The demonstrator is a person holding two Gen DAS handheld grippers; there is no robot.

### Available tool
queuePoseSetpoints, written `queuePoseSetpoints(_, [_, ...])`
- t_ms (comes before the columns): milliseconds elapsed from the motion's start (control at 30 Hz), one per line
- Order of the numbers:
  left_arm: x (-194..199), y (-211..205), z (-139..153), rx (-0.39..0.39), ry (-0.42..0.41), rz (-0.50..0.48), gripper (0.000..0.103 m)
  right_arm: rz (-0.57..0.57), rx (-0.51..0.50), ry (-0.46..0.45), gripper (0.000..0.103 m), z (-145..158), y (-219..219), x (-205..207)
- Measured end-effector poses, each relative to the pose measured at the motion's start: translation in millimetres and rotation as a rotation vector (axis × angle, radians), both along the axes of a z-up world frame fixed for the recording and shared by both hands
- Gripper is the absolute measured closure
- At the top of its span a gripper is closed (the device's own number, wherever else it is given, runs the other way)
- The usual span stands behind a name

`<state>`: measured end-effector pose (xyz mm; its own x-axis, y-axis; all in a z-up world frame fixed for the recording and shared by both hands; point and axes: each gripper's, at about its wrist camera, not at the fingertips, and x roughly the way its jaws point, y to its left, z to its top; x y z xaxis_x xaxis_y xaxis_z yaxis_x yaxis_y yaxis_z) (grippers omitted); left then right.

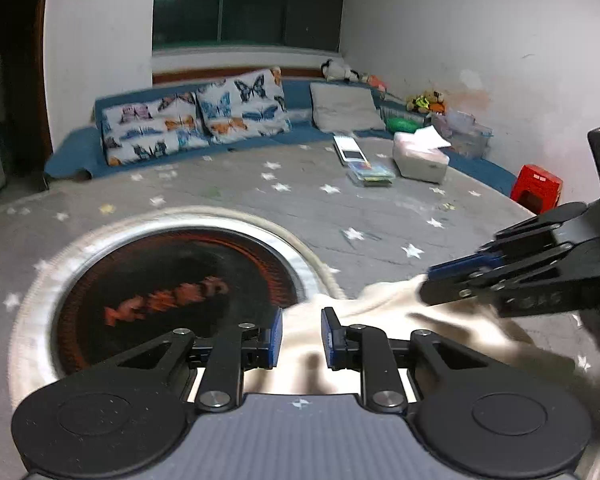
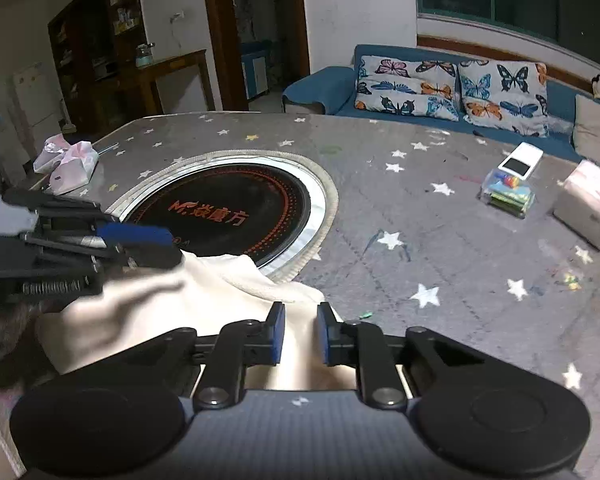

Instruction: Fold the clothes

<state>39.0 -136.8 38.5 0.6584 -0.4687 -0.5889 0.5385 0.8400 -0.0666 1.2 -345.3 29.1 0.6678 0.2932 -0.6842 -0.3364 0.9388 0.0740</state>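
Garment: a cream cloth [image 2: 204,300], bunched, lies on the near edge of the grey star-pattern table cover [image 2: 440,208], just beside the round black cooktop [image 2: 228,216] set into the table; one corner touches its metal rim.
Long axis: the cloth stretches from my left gripper to my right gripper, so it runs left to right along the table edge in front of me. Which end is collar or hem I cannot tell.
Left gripper [image 1: 301,336]: the blue pads stand a little apart with the cream cloth between them; if they really pinch it I cannot tell.
Right gripper [image 2: 301,332]: the same, pads a little apart over the cloth; from the left wrist camera its tips seem to meet the cloth's end, but the grip is not clear.
Far side: a tissue box [image 2: 588,204], a small clear case [image 2: 508,196] and a sofa with butterfly cushions [image 2: 452,88].
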Motion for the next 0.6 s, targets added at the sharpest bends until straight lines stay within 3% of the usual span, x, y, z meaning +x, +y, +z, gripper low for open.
queuePoseSetpoints(233, [10.5, -13.6, -20.4, 0.012, 0.052, 0.049, 0.080, -0.020, -0.003, 0.018, 0.090, -10.4, 1.3, 6.9])
queuePoseSetpoints(600, [-0.8, -11.1, -17.9, 0.000, 0.036, 0.081, 0.080, -0.079, 0.052, 0.047, 0.090, 11.3, -50.0, -46.7])
